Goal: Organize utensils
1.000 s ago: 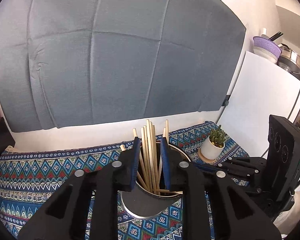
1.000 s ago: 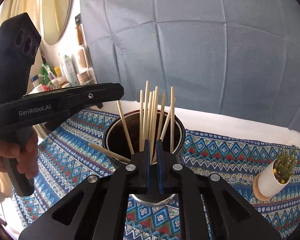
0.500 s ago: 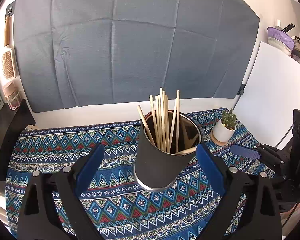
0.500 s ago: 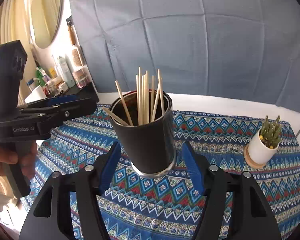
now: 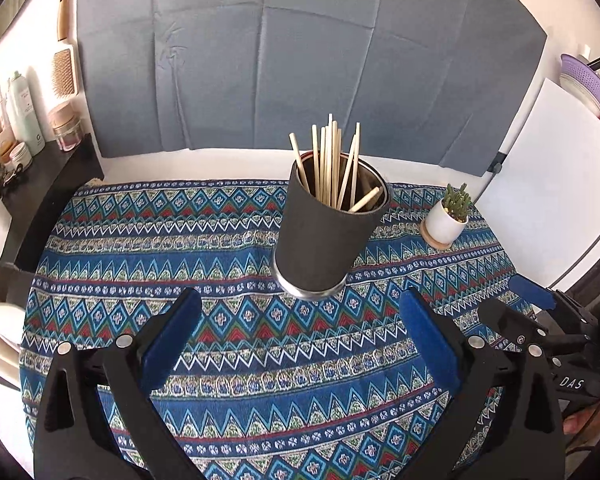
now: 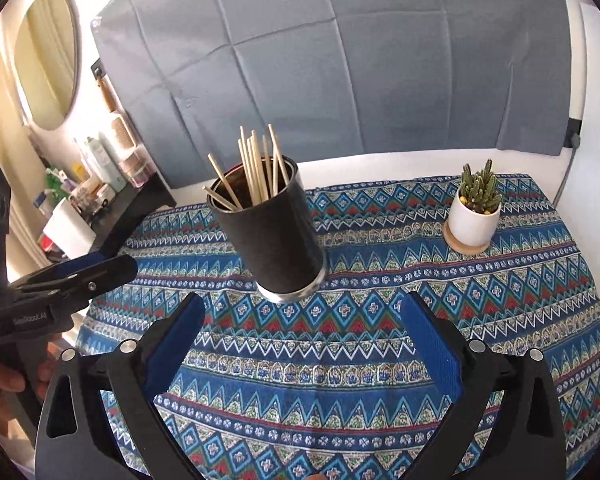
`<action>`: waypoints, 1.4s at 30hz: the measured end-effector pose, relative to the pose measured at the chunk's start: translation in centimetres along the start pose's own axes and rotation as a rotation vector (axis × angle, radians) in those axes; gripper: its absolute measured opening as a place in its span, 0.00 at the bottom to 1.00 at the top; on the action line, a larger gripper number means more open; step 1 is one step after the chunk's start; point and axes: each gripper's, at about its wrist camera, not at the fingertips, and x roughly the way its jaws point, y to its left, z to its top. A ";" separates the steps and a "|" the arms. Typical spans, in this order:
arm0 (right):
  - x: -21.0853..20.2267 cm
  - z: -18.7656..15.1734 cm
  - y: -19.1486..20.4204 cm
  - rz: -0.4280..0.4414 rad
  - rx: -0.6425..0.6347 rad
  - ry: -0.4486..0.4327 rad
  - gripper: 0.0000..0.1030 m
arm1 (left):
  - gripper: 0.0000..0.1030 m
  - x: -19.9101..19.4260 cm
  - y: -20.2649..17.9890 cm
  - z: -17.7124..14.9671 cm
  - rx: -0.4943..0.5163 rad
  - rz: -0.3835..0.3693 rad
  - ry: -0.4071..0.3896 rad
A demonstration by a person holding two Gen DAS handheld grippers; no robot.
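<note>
Left gripper (image 5: 300, 328) spread wide, holding nothing; right gripper (image 6: 300, 328) likewise wide apart and empty. Both hang above the patterned tablecloth (image 5: 220, 240). Black cup (image 5: 326, 236) stands at 12 o'clock of each, apart from the fingers, chopsticks (image 5: 332, 164) upright inside. Potted cactus (image 6: 476, 208) at 2 o'clock.

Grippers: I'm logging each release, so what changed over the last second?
Both the left gripper and right gripper opened from nearly shut at the chopsticks and drew back from the black holder. The chopsticks stayed in the holder, which stands on the patterned cloth; the cactus pot is unmoved.
</note>
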 end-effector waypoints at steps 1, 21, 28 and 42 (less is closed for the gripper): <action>-0.3 -0.2 0.3 -0.003 -0.003 0.003 0.91 | 0.94 -0.4 0.0 -0.3 -0.011 -0.006 0.005; -2.7 -2.4 1.6 -0.100 -0.015 0.063 0.92 | 0.94 -3.1 -2.2 -3.4 -0.016 0.058 0.057; -2.8 -2.3 1.6 -0.097 -0.014 0.060 0.92 | 0.94 -3.2 -2.7 -3.3 -0.003 0.031 0.058; -2.8 -2.3 1.8 -0.100 -0.021 0.062 0.92 | 0.94 -4.4 -2.5 -3.3 -0.039 0.053 0.005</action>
